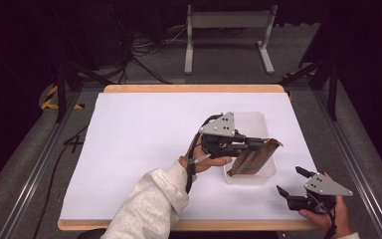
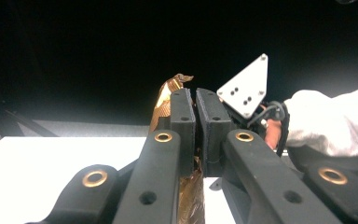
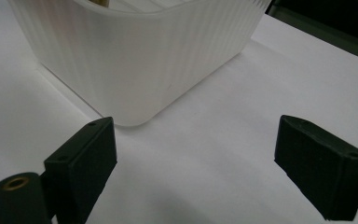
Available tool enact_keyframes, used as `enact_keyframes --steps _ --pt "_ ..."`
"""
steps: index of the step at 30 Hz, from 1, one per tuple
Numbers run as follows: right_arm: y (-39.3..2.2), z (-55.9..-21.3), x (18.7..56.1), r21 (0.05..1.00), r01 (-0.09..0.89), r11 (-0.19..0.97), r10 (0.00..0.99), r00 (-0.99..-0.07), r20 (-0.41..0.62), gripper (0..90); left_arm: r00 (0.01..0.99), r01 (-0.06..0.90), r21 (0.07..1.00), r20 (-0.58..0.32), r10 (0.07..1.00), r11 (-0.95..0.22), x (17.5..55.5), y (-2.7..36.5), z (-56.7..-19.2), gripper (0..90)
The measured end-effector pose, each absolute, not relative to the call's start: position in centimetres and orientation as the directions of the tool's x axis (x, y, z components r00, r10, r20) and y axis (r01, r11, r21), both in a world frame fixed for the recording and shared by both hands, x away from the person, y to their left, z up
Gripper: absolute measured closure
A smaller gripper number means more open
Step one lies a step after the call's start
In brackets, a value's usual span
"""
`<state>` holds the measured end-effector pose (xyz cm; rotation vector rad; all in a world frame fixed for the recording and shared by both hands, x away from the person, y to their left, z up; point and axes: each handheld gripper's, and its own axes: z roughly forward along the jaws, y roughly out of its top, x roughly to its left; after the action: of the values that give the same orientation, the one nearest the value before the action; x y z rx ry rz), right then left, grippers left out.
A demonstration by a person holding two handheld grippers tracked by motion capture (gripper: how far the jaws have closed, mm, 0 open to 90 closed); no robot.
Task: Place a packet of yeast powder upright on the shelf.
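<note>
Two grippers are at work on your white table, and they stand well apart. Your left gripper reaches to the right over the translucent plastic tub, its grey three-cornered plate facing up. Its jaws are clenched on a brown foil packet, pinching it near the top edge. The packet hangs tilted, its upper end to the right at the jaws and its lower end down inside the near half of the tub. In the left gripper view the two black jaws stand almost together with the gold-brown foil sticking out above and to the left of them, and more foil shows below between the jaw arms. That same view also catches your other hand farther off, with its grey plate and a white sleeve.

Your right gripper rests low at the near right corner of the table, just near and right of the tub. Its jaws are released, spread wide with nothing between them, and they point toward the tub. In the right gripper view the ribbed, rounded corner of the tub stands just beyond the left jaw, on bare white tabletop, not touching either jaw.

The tub sits on the right half of the table, long side running near to far. Beyond the far edge of the table, a grey metal stand rises from the floor.
</note>
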<state>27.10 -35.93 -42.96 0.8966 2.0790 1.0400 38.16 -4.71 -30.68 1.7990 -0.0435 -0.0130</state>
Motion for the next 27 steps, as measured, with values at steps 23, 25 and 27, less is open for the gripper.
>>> enact_keyframes --steps 23,25,27 --pt "-35.9 -43.0 27.2 0.842 0.287 0.457 0.791 -0.564 -0.237 13.4 1.0 -0.004 0.953 0.001 -0.008 -0.303 38.5 -3.9 -33.7 85.8" --pt "-35.9 -43.0 27.1 0.842 0.287 0.457 0.791 -0.564 -0.237 13.4 1.0 -0.004 0.953 0.002 -0.006 -0.304 38.6 -3.8 -33.8 85.9" --pt "-35.9 -43.0 27.1 0.842 0.286 0.458 0.791 -0.564 -0.239 13.4 1.0 0.006 0.953 -0.007 0.0 -0.302 38.6 -3.5 -34.0 85.8"
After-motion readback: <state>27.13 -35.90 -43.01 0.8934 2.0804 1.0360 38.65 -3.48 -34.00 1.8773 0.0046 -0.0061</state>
